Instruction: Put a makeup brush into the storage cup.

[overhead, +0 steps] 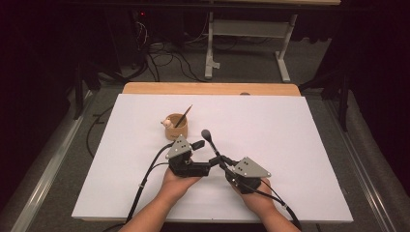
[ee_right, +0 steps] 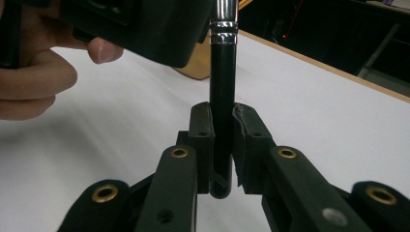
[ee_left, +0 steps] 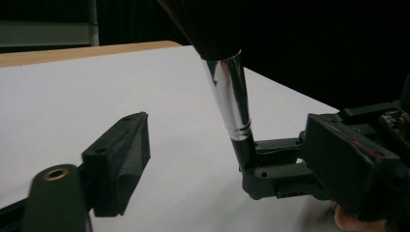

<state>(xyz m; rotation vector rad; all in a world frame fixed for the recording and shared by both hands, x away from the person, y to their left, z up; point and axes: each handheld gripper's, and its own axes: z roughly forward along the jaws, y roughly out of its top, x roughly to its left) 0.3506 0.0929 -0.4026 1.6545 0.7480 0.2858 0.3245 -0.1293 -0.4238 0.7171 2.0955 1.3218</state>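
R tongs (ee_right: 223, 145) clamp brush (ee_right: 223, 111) handle upright; L tongs (overhead: 198, 155) wide, just beside brush, not touching.

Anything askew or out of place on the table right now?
Nothing stands out. The right claw grips the black makeup brush by its handle end, tilted but secure. The wooden cup stands upright on the white board, nothing spilled.

The brush (ee_left: 227, 92) bristles are cut off by the top edge.
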